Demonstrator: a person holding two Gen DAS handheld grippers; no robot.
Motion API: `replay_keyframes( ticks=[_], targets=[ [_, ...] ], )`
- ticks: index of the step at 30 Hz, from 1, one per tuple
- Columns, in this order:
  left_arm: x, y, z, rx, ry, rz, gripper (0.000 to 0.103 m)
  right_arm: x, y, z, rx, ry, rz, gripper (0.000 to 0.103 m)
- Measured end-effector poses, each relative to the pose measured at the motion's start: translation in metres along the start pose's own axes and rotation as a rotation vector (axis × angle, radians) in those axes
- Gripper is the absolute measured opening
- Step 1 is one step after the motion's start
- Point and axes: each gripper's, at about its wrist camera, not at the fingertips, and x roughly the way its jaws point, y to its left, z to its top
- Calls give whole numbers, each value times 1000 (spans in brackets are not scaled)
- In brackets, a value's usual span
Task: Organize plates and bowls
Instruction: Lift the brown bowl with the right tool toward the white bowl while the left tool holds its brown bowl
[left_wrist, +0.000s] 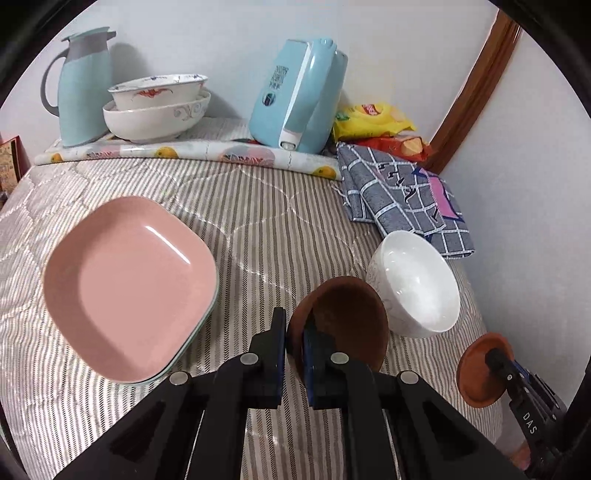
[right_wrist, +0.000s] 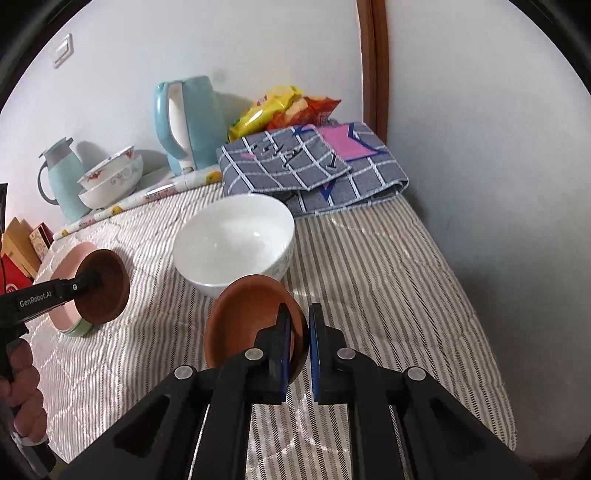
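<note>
My left gripper (left_wrist: 295, 325) is shut on the rim of a dark brown bowl (left_wrist: 343, 317), held above the striped cloth; it also shows in the right wrist view (right_wrist: 105, 288). My right gripper (right_wrist: 300, 317) is shut on the rim of a terracotta brown bowl (right_wrist: 247, 321), seen from the left wrist view (left_wrist: 476, 373) at the lower right. A white bowl (right_wrist: 232, 243) stands upright on the cloth between both held bowls. A pink square plate (left_wrist: 129, 288) lies on a green plate at the left.
Two stacked patterned white bowls (left_wrist: 159, 107) sit at the back beside a light blue jug (left_wrist: 83, 88). A blue kettle (left_wrist: 299, 96), snack bags (left_wrist: 373, 122) and a folded checked cloth (left_wrist: 402, 195) lie at the back right. A wall (right_wrist: 480, 184) borders the right side.
</note>
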Motion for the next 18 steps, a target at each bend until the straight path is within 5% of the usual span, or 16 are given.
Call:
replay_keyframes(
  ticks=[18],
  targets=[
    [-44, 10, 15, -13, -81, 24, 8, -28, 9, 31, -8, -94, 12, 9]
  ],
)
